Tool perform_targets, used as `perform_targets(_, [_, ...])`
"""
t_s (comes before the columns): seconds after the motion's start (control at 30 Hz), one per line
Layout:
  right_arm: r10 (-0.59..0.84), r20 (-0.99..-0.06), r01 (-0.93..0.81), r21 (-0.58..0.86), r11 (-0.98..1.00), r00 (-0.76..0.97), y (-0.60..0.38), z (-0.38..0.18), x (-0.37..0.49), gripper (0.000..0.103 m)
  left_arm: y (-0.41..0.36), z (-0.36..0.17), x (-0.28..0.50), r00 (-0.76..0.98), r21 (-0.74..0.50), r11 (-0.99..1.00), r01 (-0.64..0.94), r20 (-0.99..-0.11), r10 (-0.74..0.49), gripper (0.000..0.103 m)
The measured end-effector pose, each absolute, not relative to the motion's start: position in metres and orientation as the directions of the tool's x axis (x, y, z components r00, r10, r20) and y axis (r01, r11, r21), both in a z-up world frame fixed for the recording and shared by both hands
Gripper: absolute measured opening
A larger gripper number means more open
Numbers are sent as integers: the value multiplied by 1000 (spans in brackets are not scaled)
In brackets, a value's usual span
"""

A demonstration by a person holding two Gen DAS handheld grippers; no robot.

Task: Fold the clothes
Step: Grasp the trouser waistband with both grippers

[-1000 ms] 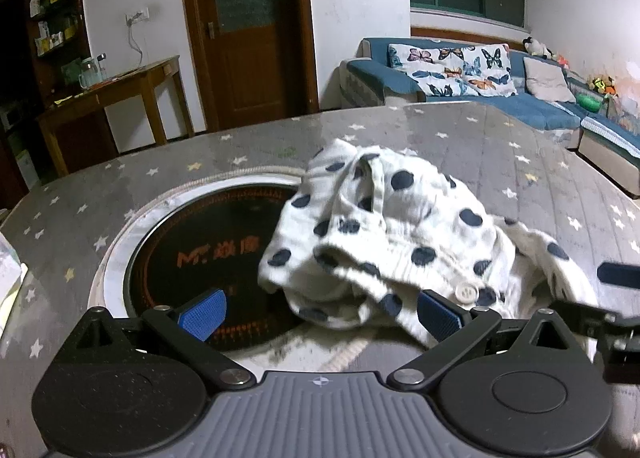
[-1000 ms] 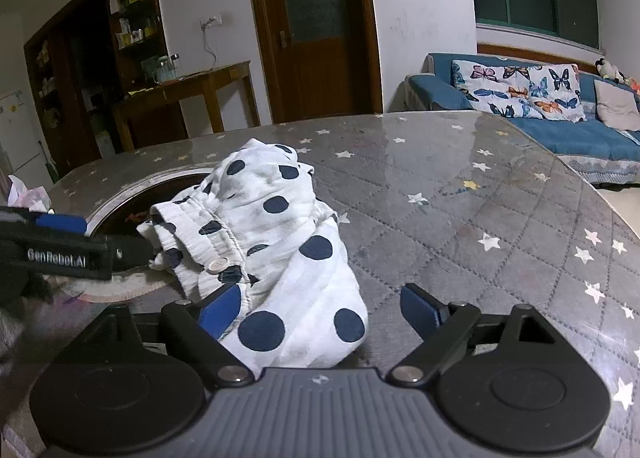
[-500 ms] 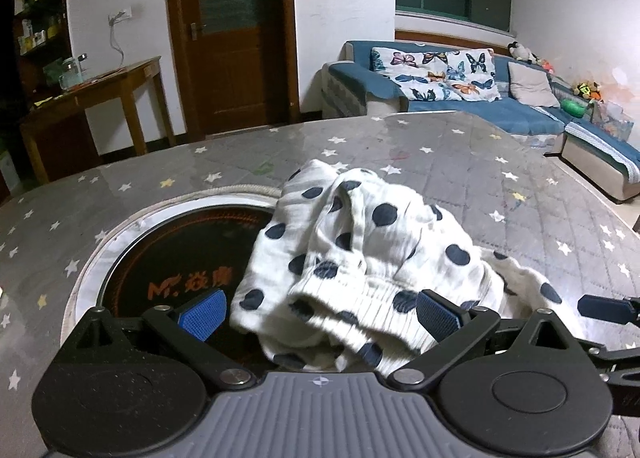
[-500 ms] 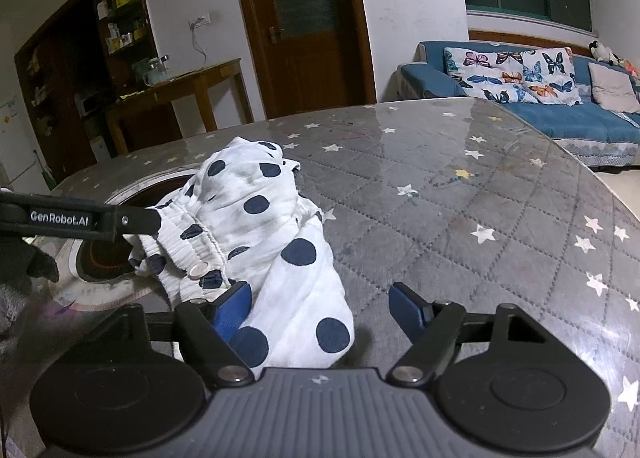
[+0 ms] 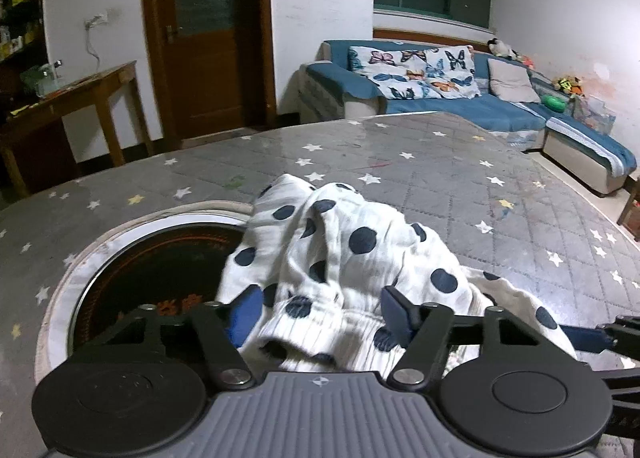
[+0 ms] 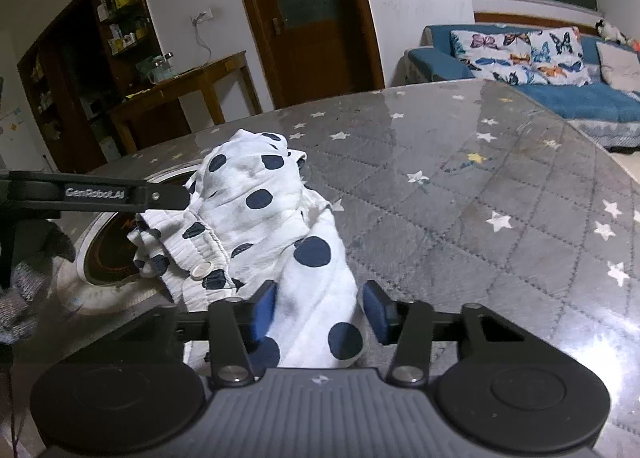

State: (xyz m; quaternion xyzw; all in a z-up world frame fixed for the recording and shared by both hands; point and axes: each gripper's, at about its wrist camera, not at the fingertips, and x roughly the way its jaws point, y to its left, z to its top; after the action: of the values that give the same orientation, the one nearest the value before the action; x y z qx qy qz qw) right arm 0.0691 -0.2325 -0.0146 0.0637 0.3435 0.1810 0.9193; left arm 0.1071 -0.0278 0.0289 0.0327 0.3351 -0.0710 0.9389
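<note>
Left tool (image 5: 320, 314): fingers partly closed around the ribbed waistband edge of the polka-dot garment (image 5: 352, 258). Cloth fills the gap between the blue pads (image 5: 394, 312), but whether they're actually pinching it — can't tell. Jaws aren't fully together.

Right tool (image 6: 320, 308): same story. Blue pads (image 6: 376, 312) sit either side of the near white fold, left pad touching the fabric, right pad just beside it. Firm clamp or not — can't tell.

Right wrist view also catches the left tool (image 6: 176, 197) from the side: a black finger labelled GenRobot.AI, tip against the garment's (image 6: 272, 225) left edge by the waistband. A white button (image 6: 201, 269) sits on that waistband.

Garment: white with dark blue dots, bunched in a crumpled heap, not flat. It lies on the bench (image 5: 460, 185) between both tools, left part draped over the rim of the round black insert (image 5: 160, 270) set into the bench top. Bench cover is grey quilted with star print, glossy.

Further out: wooden door (image 5: 208, 33), small wooden side table (image 5: 76, 97) on the left, blue sofa (image 5: 500, 109) with butterfly cushions (image 5: 416, 71) on the right.
</note>
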Motion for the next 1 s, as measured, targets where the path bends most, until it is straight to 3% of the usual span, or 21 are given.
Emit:
perform_targets(0.1, [383,-605,-285,256,924,698,-235,-15,72,32,-29,25,117,748,1,983,184,-649,-139,59])
perform_targets(0.17, [387,-603,-282,266,922,698,-236,-15,73,29,-31,22,123,735,0,980,201,-662,-151,50])
perform_targets(0.33, [395,-593,-272,290,918,702,-240,-14,77,19,-28,15,131,717,-9,979,204,-680,-155,15])
perform_targets(0.5, [417,-560,-274,324,906,716,-246,-4,74,14,-18,20,124,724,-46,977,207,-665,-185,6])
perform_targets(0.7, [443,-503,-312,326,893,743,-248,16,66,12,-7,36,114,750,-84,976,203,-627,-210,5])
perform_targets(0.87, [465,-455,-337,336,880,760,-252,34,60,12,-4,38,112,753,-89,978,189,-626,-203,11])
perform_targets(0.97, [473,-441,-349,334,875,763,-254,41,56,12,-3,37,111,755,-92,978,186,-624,-202,31])
perform_targets(1.0, [476,-438,-352,336,874,763,-254,42,56,12,-3,37,112,754,-94,978,187,-624,-204,42])
